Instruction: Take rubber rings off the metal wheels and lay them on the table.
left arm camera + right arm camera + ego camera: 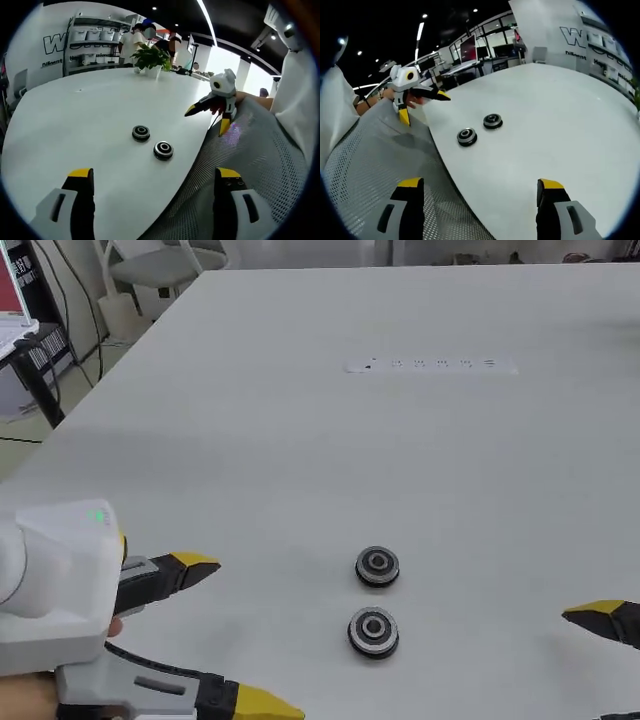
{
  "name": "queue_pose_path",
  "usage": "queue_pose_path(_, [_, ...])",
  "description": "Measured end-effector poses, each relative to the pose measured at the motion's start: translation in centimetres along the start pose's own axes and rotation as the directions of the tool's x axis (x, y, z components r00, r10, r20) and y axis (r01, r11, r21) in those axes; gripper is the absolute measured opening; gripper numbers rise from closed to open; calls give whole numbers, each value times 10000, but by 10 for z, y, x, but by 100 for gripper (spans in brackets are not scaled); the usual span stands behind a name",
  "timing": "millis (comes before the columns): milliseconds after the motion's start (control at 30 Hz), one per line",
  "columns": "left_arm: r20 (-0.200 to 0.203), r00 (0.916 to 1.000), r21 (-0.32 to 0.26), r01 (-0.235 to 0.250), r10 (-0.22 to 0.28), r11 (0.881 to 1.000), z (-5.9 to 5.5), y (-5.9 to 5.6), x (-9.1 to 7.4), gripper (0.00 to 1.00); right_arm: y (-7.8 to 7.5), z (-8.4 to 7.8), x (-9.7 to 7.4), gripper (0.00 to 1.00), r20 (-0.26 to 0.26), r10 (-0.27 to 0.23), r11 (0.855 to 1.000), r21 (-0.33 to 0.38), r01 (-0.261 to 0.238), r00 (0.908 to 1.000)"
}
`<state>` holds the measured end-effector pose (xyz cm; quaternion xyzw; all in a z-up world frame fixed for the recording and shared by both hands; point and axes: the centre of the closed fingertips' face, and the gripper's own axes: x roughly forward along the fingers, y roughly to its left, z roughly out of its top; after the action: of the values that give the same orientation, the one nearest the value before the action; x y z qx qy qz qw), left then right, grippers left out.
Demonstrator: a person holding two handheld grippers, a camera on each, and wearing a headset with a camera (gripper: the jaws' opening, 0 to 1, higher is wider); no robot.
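Holding the left gripper [240, 635] nearest the lens, at the near left of the head view over the white table [300, 440], its jaws spread wide and clasping nothing. Holding the right gripper [610, 665] at the near right edge, mostly cut off there, so reading its state from the gripper views instead: jaws released, well apart, nothing between them. Hovering both tools clear of the two metal wheels, which are lying flat between them near the front edge, the near wheel [373, 632] just beside the far wheel [377, 567] without touching it. Noting a dark rubber ring [354, 633] sitting around each wheel's rim. Looking along the left gripper [154, 175] from the left side, finding the near wheel [163, 150] and far wheel [141, 133] ahead, the right gripper [207, 121] beyond them in a hand, plus things the head view is missing: a potted plant [150, 57] at the table's far end, shelving [92, 45] and grey mesh fabric [240, 165] off the table edge. Looking along the right gripper [480, 183] the opposite way, picking up the near wheel [467, 136], the far wheel [492, 121], the left gripper [425, 109] with its jaws open, and monitors [470, 47] behind. Catching a white power strip [430, 365] far across the table in the head view.
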<state>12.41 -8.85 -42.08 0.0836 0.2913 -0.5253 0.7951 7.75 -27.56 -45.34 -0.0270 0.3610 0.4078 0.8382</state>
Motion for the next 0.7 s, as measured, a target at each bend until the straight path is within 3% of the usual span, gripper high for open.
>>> queue_pose_path(167, [340,9994,-279,12,-3,9996,4,1,-2,98,-4,2,-1,92,121,-172,9998,-36,172,9998])
queue_pose_path(300, [382,9991,-302,215,-203,9993,4,-1,-1,98,-7,6,-3,90,369,-347,9994,18,347,9987])
queue_pose_path(433, [375,9991,-275,230,-220,9994,3,-2,-1,96,-7,5,-3,89,301,-346,9994,10,346,9989])
queue_pose_path(700, [742,9972,-472,105,-70,9988,8,2,-3,94,-5,6,-2,86,367,-241,9997,-60,243,9990])
